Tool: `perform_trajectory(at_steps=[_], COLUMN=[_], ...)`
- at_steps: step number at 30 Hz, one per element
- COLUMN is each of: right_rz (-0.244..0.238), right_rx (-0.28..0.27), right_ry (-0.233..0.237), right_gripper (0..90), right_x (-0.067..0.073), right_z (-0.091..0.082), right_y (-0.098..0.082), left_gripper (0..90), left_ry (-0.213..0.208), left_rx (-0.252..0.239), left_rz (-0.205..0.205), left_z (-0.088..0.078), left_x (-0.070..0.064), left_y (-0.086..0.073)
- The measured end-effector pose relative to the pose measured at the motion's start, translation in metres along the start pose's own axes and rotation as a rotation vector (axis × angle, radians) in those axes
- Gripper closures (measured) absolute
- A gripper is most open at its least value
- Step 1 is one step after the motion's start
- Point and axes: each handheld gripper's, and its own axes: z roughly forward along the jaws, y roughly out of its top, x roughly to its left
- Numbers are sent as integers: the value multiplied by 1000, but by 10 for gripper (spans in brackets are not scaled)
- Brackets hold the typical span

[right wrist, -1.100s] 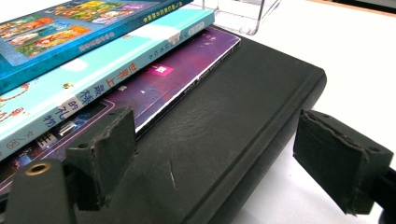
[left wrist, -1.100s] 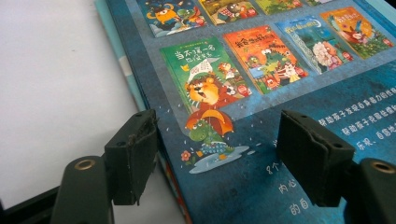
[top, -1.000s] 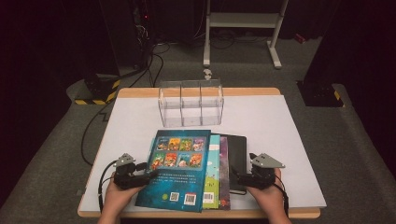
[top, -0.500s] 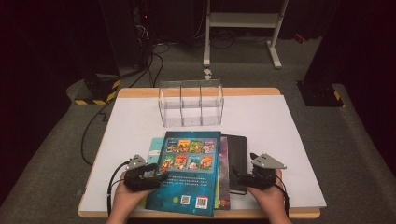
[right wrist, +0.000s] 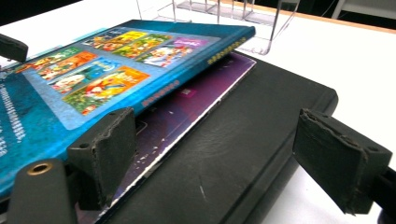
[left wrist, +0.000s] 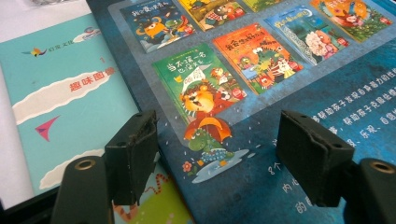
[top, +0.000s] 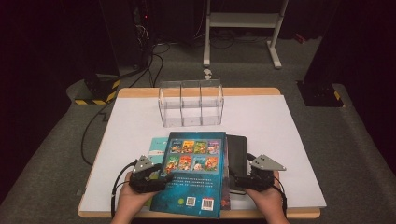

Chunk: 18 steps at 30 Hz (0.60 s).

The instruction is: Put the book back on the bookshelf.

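A white table (top: pixel 289 126) is seen with a clear divided box (top: pixel 190 103) at its far side. Near the front edge, a blue picture book (top: pixel 194 172) is laid on top of a stack, over a purple book (right wrist: pixel 187 109) and a black case (top: pixel 236 151), beside a teal booklet (left wrist: pixel 60 93). The left gripper (top: pixel 161 178) is held at the blue book's left edge, jaws wide, gripping nothing. The right gripper (top: pixel 236 179) is held wide at the black case.

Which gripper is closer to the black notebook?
Right. The right gripper sits at the black notebook, jaws open over it. The left gripper is across the blue book.
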Motion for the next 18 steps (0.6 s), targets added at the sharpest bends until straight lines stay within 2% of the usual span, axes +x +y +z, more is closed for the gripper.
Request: perform_trajectory(at_steps=[3, 6, 7, 8, 9, 10, 11, 13, 14, 16, 17, 18], right_rz=[4, 4, 3, -1, -6, -12, -19, -20, -20, -15, -8, -6], right_rx=[-2, -16, -19, -18, -17, -14, -13, -14, -14, -19, -24, -24], right_ry=[4, 13, 15, 16, 17, 16, 10, 9, 9, 7, 3, 1], right_gripper=[134, 130, 129, 129, 130, 129, 127, 120, 120, 118, 117, 117], right_x=[1, 3, 4, 5, 6, 7, 8, 8, 8, 7, 5, 4], right_z=[-1, -3, -4, -4, -4, -4, -4, -5, -5, -7, -9, -10], right_y=[0, 2, 2, 3, 3, 3, 2, 2, 2, 1, 0, 0], left_gripper=[300, 305, 342, 424, 414, 411, 411, 393, 370, 351, 332, 319], left_ry=[1, 0, -42, -106, -131, -101, -89, -90, -90, -61, -17, -2], left_rx=[-4, -5, -9, -10, -18, -22, -26, -14, -14, -12, -13, -16], left_rz=[1, 23, 27, 7, 2, 64, 93, 108, 108, 101, 75, 35], left_z=[1, 2, 0, 1, 3, 5, 6, 8, 8, 8, 6, 5], left_x=[-3, -6, -8, -13, -19, -25, -31, -37, -37, -31, -19, -11], left_y=[0, -1, -1, -2, -4, -7, -8, -7, -7, -4, 0, 2])
